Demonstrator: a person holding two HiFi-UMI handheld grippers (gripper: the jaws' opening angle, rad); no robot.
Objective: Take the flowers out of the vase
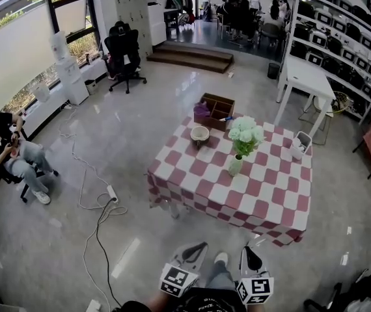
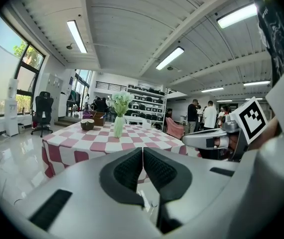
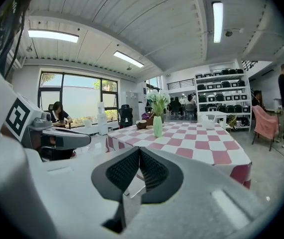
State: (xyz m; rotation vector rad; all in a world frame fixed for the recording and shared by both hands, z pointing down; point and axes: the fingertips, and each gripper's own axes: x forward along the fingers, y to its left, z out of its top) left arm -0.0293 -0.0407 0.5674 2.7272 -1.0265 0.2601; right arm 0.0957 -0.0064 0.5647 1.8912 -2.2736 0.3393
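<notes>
well apart from the vase (image 1: 235, 166) of flowers (image 1: 246, 133), left gripper (image 2: 143, 150) and right gripper (image 3: 139, 151) are clenched empty.

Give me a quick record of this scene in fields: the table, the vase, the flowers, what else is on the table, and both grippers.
Table: covered with a red and white checked cloth
Vase: pale green, upright, near the table's middle
Flowers: white and green, in the vase
Bowl: on the table's far side, beside the wooden box
Left gripper: shut, empty, short of the table
Right gripper: shut, empty, short of the table
</notes>
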